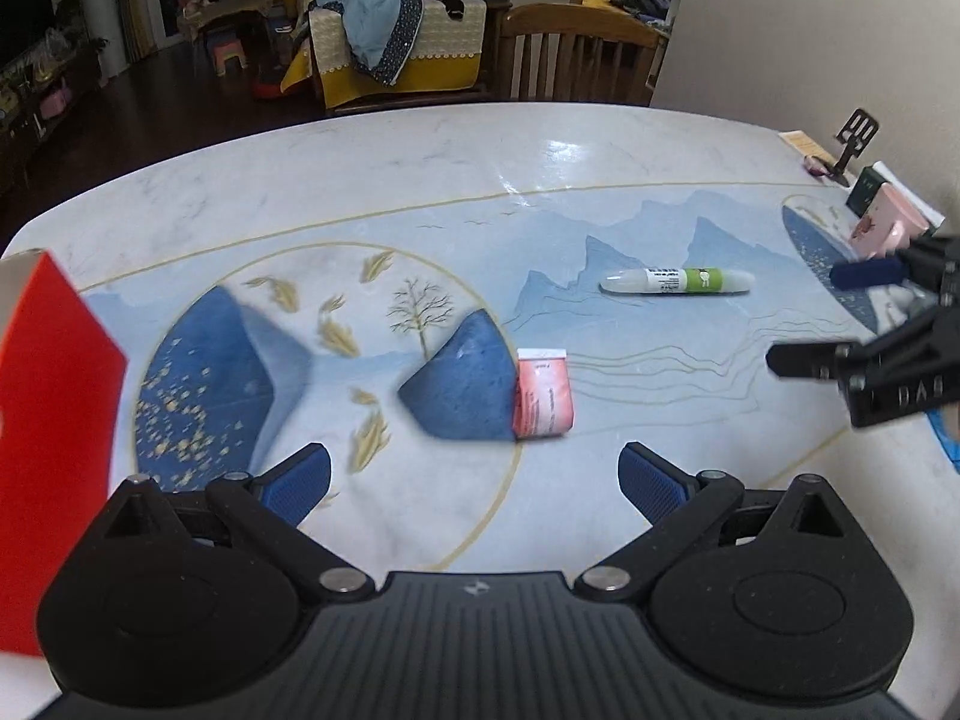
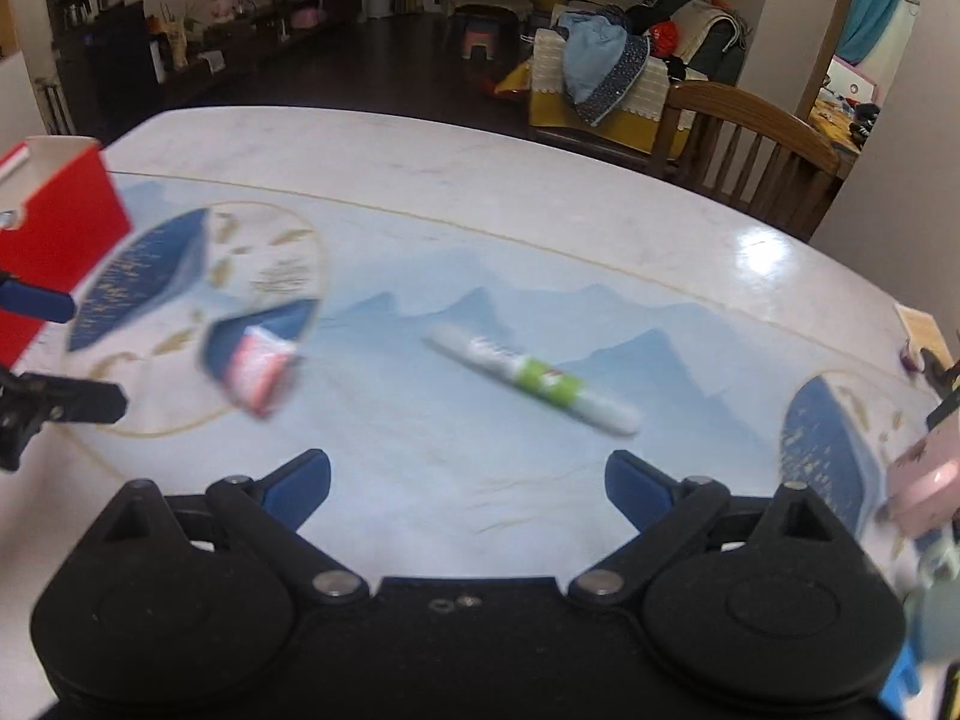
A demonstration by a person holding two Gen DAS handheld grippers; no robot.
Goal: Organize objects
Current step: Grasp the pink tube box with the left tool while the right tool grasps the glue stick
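**Both claws empty, two items still loose on the table**

My left gripper (image 1: 474, 480) stands spread as wide as it goes, nothing between its blue pads (image 1: 297, 483). My right gripper (image 2: 468, 489) is spread wide as well and just as empty. Both point down at the tabletop without touching anything that I can see.

Nearest the left gripper, just ahead of its fingers, lies the small pink packet (image 1: 542, 393), flat on the painted table (image 1: 420, 156). In the right wrist view the same packet sits off to the left, blurred. Ahead of the right gripper, apart from the packet, the white tube with the green band (image 2: 534, 381) lies on its side in the middle of the blue landscape pattern.

Further out, the red box (image 2: 60, 228) stands at the left edge of the table, its top open; I cannot see inside it, so I cannot tell whether anything has gone in. At the far right a pink box (image 1: 879, 228) and a few small dark things stand close by the wall.

My judgement: the sorting is early or midway at best. The packet and the tube are both left to pick up, and I take the red box for the likely destination.
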